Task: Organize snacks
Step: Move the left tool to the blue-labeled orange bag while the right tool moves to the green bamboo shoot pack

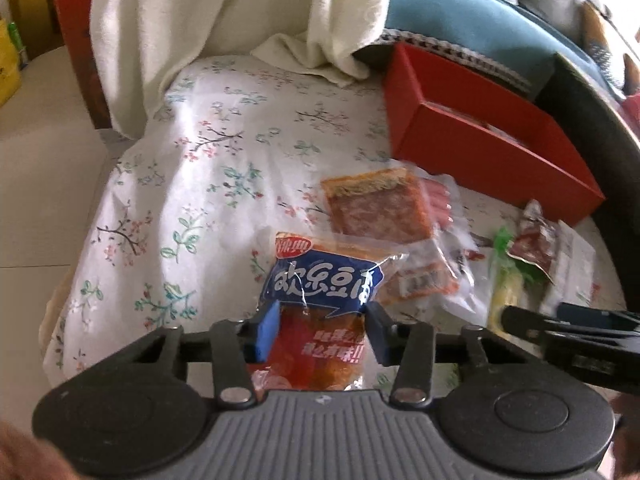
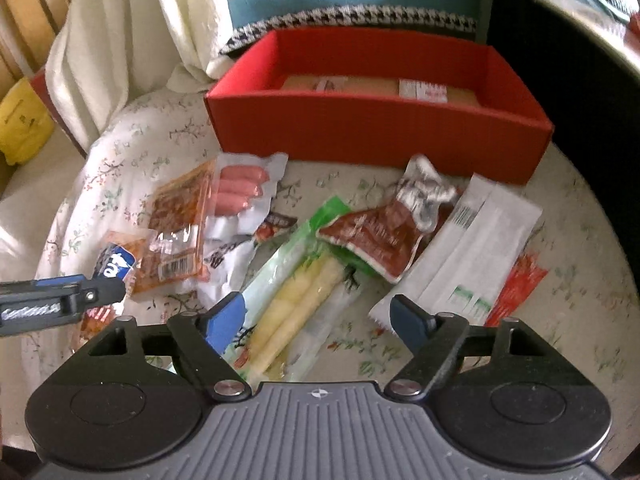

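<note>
Gleaming red-and-blue tofu packet [image 1: 320, 300], crinkled, clear-edged.

Red box [image 1: 492, 148] contents mostly hidden, blurred.

The right gripper [image 2: 318, 316] hangs with its jaws wide apart over a clear pack of pale bamboo shoots [image 2: 298, 296] on a floral cloth [image 2: 560, 288]. Sausages [image 2: 240, 192], a dark red pouch [image 2: 376, 240] and white sachets [image 2: 464, 260] lie nearby. Behind them stands an open red box [image 2: 376, 128]; the left gripper [image 2: 100, 292] enters at left.
</note>
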### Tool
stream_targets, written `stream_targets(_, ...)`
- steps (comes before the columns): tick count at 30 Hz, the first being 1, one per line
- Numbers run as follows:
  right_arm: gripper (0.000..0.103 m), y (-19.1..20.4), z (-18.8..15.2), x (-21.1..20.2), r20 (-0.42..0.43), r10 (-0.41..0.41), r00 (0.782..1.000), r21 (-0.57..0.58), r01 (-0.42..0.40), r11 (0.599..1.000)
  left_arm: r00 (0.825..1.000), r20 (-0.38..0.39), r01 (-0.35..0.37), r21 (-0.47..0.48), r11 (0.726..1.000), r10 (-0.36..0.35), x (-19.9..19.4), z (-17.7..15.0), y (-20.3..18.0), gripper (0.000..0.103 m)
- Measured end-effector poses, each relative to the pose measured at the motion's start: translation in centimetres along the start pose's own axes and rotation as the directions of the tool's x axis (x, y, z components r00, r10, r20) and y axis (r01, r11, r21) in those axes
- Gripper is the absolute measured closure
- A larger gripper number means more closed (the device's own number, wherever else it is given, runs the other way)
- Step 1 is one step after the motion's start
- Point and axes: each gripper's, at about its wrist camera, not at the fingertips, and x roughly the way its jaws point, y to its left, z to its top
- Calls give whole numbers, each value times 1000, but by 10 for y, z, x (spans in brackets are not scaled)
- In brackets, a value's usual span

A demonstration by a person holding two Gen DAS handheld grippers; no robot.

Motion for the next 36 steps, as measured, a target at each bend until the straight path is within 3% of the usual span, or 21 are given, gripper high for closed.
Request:
stream_targets(4, 18, 8, -2, 14, -18, -18, 1000, 40, 19, 999, 1000, 1, 22, 41, 999, -22, -5, -5, -5, 74)
stream_targets(10, 14, 26, 2, 37, 18, -147, 989, 28, 147, 989, 996, -34, 87, -24, 996, -88, -8, -3, 8, 75)
stream_targets(12, 19, 27, 5, 37, 11, -136, 991, 27, 136, 990, 992, -47, 117, -62, 991, -120, -9, -2, 15, 73)
stream_targets(16, 61, 21, 5, 25, 9, -81, 997, -11, 81, 997, 985, -61, 157, -105, 982, -163, -11, -2, 20, 69)
stream_targets(22, 66, 12, 10, 16, -13, -53, 999, -72, 52, 996, 986, -70, 151, -52, 987, -154, -12, -6, 14, 63)
stream_targets(25, 63, 23, 15, 17, -31, -96, 995, -215, 87, 973, 987, -69, 145, -31, 989, -147, -11, -8, 10, 60)
stream_targets(27, 59, 26, 18, 19, -39, -123, 992, -248, 109, 963, 986, -69, 152, -29, 988, -154, -10, -8, 9, 53)
stream_targets(31, 19, 26, 16, 10, 6, -172, 985, -217, 169, 961, 984, -79, 154, -49, 987, -158, -9, -8, 7, 44)
stream_targets(36, 18, 41, 12, 5, 18, -187, 982, -259, 185, 948, 987, -81, 136, -45, 990, -139, -8, -7, 6, 42)
